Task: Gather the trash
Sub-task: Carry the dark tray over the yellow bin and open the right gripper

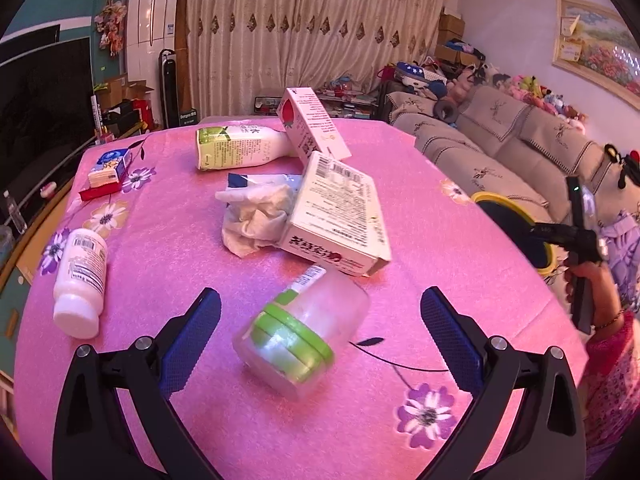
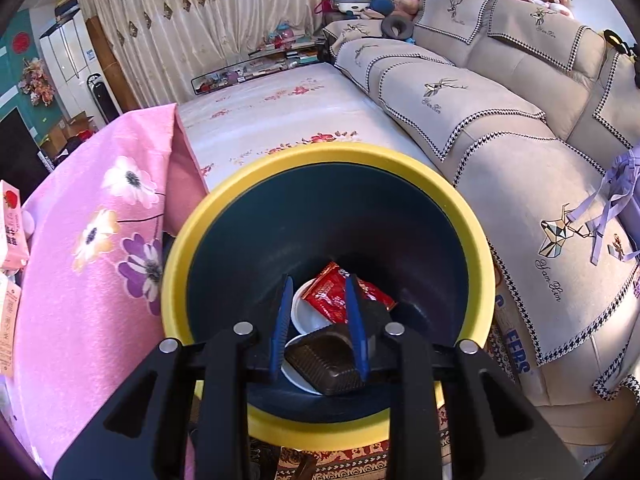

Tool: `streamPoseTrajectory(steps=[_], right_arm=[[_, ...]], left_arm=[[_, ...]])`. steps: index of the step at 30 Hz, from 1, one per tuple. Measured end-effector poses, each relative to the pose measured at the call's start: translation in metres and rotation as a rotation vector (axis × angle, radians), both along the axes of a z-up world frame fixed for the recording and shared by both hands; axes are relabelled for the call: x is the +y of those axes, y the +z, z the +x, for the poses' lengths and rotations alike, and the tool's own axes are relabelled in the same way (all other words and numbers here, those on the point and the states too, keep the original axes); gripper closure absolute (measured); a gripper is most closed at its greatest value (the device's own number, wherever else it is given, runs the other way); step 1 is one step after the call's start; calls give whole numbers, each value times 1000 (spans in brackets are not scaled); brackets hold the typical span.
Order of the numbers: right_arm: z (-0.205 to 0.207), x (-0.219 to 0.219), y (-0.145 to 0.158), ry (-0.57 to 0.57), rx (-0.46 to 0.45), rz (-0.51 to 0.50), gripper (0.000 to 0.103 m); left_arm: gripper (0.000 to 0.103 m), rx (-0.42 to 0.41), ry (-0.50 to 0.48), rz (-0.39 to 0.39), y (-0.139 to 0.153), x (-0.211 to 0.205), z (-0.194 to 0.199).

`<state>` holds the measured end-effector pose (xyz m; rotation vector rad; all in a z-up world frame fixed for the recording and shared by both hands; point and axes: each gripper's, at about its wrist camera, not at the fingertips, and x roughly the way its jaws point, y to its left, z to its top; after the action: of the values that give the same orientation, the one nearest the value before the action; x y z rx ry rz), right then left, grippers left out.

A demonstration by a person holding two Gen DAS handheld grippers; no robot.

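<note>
The left gripper (image 1: 320, 320) tilts down over the pink flowered counter (image 1: 420, 240), its blue-padded fingers (image 1: 192, 340) spread wide and gripping nothing. Between them, touching neither pad, a clear plastic jar (image 1: 304, 332) with a green lid lies on its side, lid end toward the gripper.

At about 9 o'clock from the jar a small white bottle (image 1: 82, 280) lies on its side. At 12 o'clock sits a crumpled white tissue (image 1: 256, 216), with a white carton (image 1: 340, 216) leaning right beside it at 1 o'clock. Farther back a second, pink-and-white carton (image 1: 312, 124) stands tilted, and a green-labelled white bottle (image 1: 240, 146) lies beside it. Far off at 10 o'clock are a small blue-and-white pack (image 1: 110, 168) and a red wrapper (image 1: 100, 192).

At 3 o'clock, off the counter's edge, a hand (image 1: 588, 280) holds the right gripper (image 2: 316, 292) over a yellow-rimmed bin (image 2: 332, 156).

That gripper points steeply down into the bin's dark blue inside, its fingers (image 2: 280, 320) only a little apart and holding nothing. At the bin's bottom lie a red wrapper packet (image 2: 330, 292), a dark brown ribbed plastic tray (image 2: 324, 364) and white round dishes (image 2: 306, 312), partly hidden under the tray.

The bin stands between the counter's hanging cloth and a beige sofa (image 2: 480, 92).
</note>
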<state>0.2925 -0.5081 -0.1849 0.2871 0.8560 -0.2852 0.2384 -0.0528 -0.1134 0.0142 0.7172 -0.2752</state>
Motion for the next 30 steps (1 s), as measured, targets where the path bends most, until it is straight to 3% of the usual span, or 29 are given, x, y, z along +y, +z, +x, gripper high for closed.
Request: streamPoseTrajectory(steps=[5, 12, 18, 21, 30], right_arm=[[-1, 6, 5, 16, -9, 3, 77], [-2, 11, 5, 30, -7, 8, 77], [-1, 13, 4, 37, -8, 19, 77], [-2, 16, 5, 47, -11, 20, 77], [-10, 15, 14, 54, -36, 19, 77]], left_arm=[[5, 58, -38, -7, -13, 3, 14], [26, 105, -63, 2, -22, 1, 13], [29, 140, -75, 12, -27, -4, 7], [36, 164, -55, 13, -34, -4, 10], [46, 155, -60, -5, -31, -2, 7]])
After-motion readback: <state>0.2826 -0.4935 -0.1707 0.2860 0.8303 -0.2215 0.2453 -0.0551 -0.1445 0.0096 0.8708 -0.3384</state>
